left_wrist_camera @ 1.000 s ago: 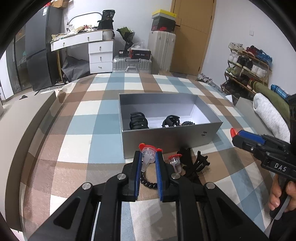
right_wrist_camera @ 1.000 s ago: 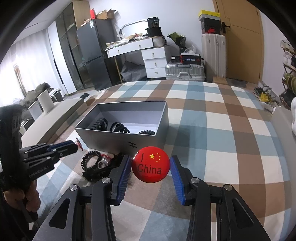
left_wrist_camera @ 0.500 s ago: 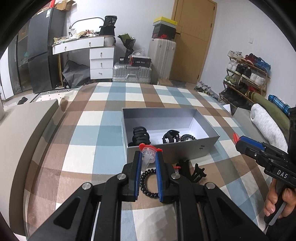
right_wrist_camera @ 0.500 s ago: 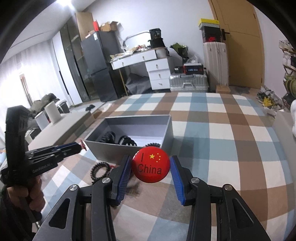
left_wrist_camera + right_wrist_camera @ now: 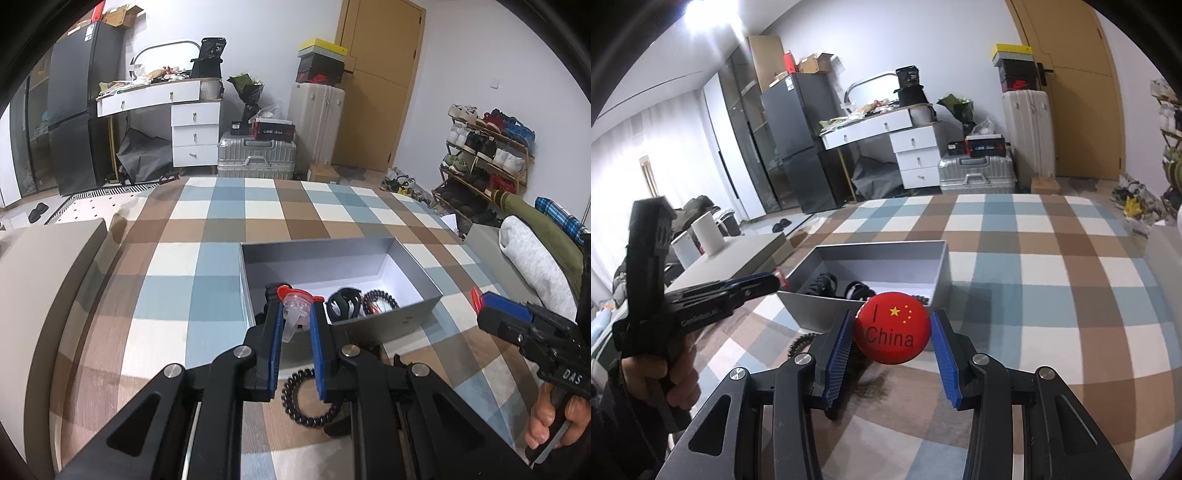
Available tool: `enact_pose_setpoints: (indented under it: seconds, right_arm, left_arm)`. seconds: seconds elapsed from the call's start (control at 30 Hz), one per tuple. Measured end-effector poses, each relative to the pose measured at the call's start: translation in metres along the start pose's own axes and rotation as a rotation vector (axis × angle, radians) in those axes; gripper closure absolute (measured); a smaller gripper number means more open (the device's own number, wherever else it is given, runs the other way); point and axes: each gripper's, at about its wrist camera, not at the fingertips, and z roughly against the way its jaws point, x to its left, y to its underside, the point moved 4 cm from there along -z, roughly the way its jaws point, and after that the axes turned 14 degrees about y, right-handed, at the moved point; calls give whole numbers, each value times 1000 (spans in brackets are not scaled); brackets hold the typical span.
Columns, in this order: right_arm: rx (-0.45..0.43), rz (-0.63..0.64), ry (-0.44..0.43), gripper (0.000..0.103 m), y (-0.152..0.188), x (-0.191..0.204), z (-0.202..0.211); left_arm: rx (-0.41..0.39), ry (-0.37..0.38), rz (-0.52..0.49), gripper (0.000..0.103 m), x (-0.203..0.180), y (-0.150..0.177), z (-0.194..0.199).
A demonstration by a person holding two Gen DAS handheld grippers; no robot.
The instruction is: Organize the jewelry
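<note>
The left gripper (image 5: 295, 314) pinches a small clear plastic piece with red cap (image 5: 293, 308) above the open grey cardboard box (image 5: 406, 317) at twelve o'clock; clear the near wall first. The right gripper (image 5: 892, 334) clamps a red round badge (image 5: 892, 334)

Readable: "China" with yellow stars on the red badge (image 5: 892, 328) in the right gripper (image 5: 892, 354); "DAS" on that gripper's body, seen from the left wrist.

Beaded bracelet (image 5: 799, 341) mostly hidden behind right gripper (image 5: 893, 334); box (image 5: 421, 308) contents partly blocked.
</note>
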Motion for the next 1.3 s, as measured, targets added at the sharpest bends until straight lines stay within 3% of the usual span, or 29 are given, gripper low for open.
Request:
enact_pose_setpoints:
  seconds: [0.47, 1.3]
  right_arm:
    - [13, -32, 34, 61, -20, 17, -24]
    - [108, -121, -24, 61, -21, 20, -66]
  left_arm:
    - [14, 77, 12, 93, -3, -3, -22]
    - [47, 64, -21, 93, -6, 1, -38]
